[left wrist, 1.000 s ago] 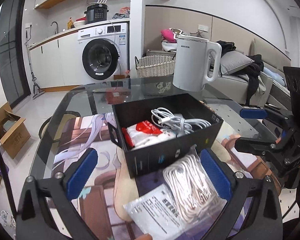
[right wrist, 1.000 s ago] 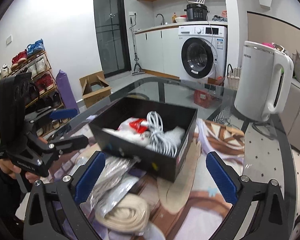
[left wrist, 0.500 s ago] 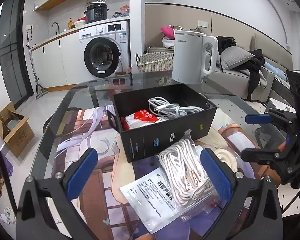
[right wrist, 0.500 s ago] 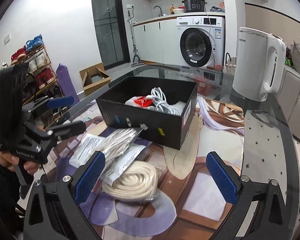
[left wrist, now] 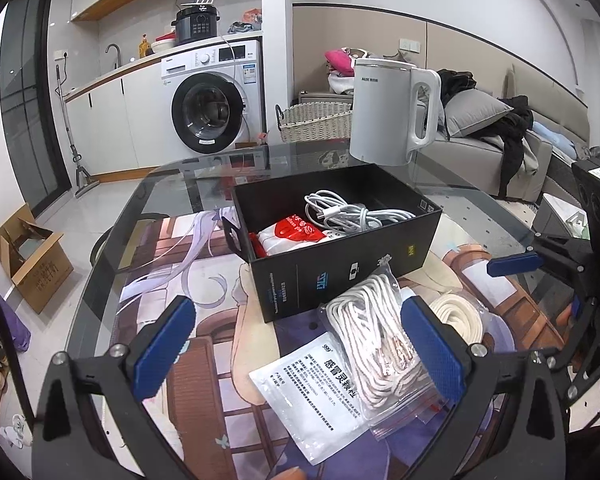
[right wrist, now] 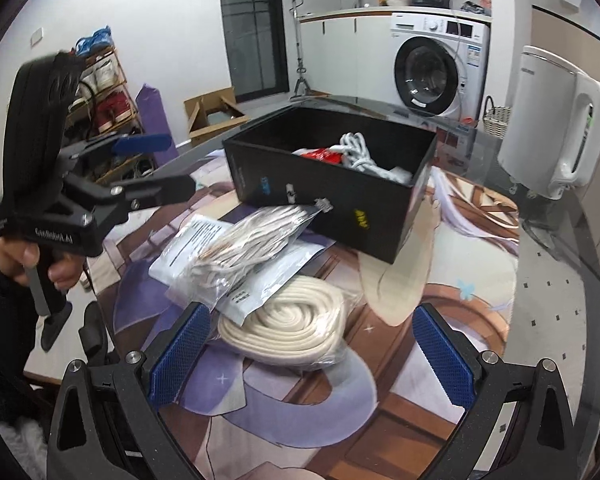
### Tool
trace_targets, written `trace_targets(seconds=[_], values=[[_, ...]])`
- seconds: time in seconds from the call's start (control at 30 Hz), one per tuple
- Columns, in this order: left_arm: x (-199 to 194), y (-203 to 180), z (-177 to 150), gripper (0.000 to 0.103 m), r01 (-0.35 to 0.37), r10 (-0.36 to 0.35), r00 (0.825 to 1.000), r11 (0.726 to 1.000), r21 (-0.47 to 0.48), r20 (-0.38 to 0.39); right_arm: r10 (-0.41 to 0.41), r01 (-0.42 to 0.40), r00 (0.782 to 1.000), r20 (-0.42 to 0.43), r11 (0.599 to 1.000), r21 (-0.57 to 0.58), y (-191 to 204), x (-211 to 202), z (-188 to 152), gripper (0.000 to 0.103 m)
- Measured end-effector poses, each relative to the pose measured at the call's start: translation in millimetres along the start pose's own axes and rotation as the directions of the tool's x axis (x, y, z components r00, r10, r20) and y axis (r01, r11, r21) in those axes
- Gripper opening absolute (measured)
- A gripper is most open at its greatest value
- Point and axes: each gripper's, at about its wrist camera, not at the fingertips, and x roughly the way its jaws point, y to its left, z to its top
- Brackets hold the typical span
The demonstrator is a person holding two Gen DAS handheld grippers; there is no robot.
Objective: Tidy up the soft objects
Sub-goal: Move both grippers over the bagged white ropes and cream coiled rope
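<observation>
A black box (left wrist: 340, 280) on the printed mat holds a white cable (left wrist: 340, 212) and a red-and-white packet (left wrist: 296, 232). In front of it lie a clear bag of white cord (left wrist: 376, 344), a white sachet (left wrist: 312, 392) and a cream rope coil (left wrist: 460, 316). My left gripper (left wrist: 300, 348) is open above the cord bag and sachet, holding nothing. My right gripper (right wrist: 310, 356) is open just above the rope coil (right wrist: 288, 324), also holding nothing. In the right wrist view the left gripper (right wrist: 156, 166) hovers left of the box (right wrist: 320, 200) and over the cord bag (right wrist: 252, 240).
A white kettle (left wrist: 388, 112) stands behind the box on the glass table (left wrist: 112, 240); it appears at the right in the other view (right wrist: 552, 120). A second sachet (right wrist: 268, 280) lies under the cord bag. A hand (right wrist: 24, 256) grips the left handle.
Both grippers have drawn back from the box toward the near side. The cord bag, sachets and rope coil now sit between and under the open fingers.
</observation>
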Motion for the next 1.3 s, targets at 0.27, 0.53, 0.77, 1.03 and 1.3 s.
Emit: trace_targets(seconds=[0.27, 0.53, 0.77, 1.03, 1.3], values=[[3.5, 0.5, -2.5, 0.103, -0.011, 0.011, 1.0, 1.0, 0.013, -0.018, 0.047, -0.049, 0.998, -0.046, 0.998, -0.041, 15.2, 15.4, -4.8, 0.102], [11.9, -3.0, -6.9, 0.103, -0.005, 0.007, 0.998, 0.999, 0.034, -0.055, 0.02, -0.024, 0.995, -0.093, 0.999, -0.044, 26.6, 37.4, -6.9, 0.102], [18.8, -10.5, -11.6, 0.103, 0.003, 0.002, 0.997, 0.998, 0.06, -0.083, -0.033, 0.029, 0.994, -0.107, 0.999, -0.045, 31.1, 51.5, -5.8, 0.102], [25.3, -13.8, -15.3, 0.103, 0.015, -0.007, 0.994, 0.998, 0.069, -0.109, -0.041, 0.036, 0.994, -0.105, 0.998, -0.044, 33.2, 52.6, -5.1, 0.102], [27.3, -12.3, -15.3, 0.103, 0.051, -0.044, 0.991, 0.998, 0.047, -0.124, -0.026, 0.021, 0.995, -0.1, 0.999, -0.049, 29.7, 45.8, -7.9, 0.093]])
